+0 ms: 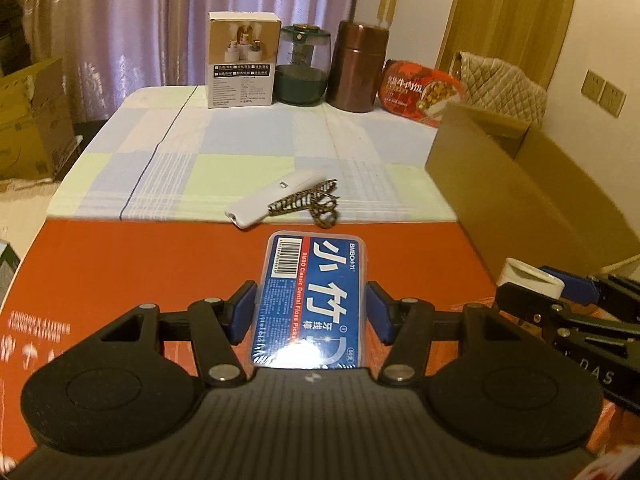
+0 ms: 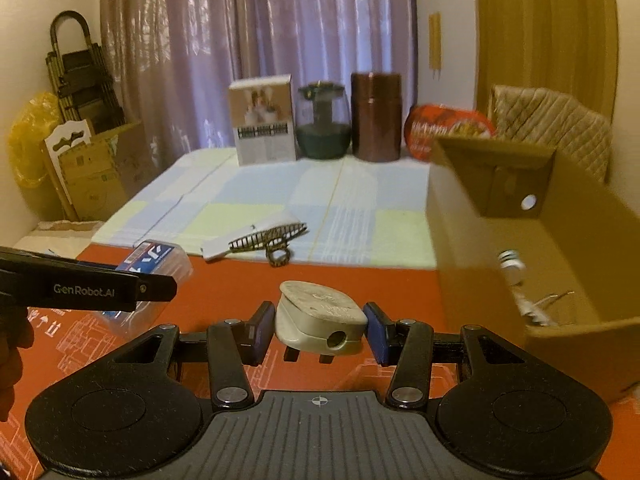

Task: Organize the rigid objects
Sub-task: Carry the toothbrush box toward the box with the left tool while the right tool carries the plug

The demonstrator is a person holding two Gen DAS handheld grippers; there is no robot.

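My left gripper (image 1: 311, 312) is shut on a blue dental floss pick box (image 1: 312, 300), held lengthwise above the red mat (image 1: 160, 272). My right gripper (image 2: 316, 332) is shut on a white wall plug (image 2: 320, 318), its prongs hanging below. Each gripper shows in the other's view: the right gripper with the white plug (image 1: 528, 278) at the right edge, the left gripper's arm (image 2: 88, 288) with the floss box (image 2: 156, 262) at the left. Beyond the mat, a white remote-like device (image 1: 276, 198) and a bronze hair clip (image 1: 316, 204) lie on the checked cloth.
An open cardboard box (image 2: 552, 248) stands at the right with a few small items inside. At the table's far edge stand a white product box (image 1: 242, 64), a glass jar (image 1: 304, 66), a brown canister (image 1: 358, 66) and a red food bowl (image 1: 420, 90). Cartons sit on the floor at left.
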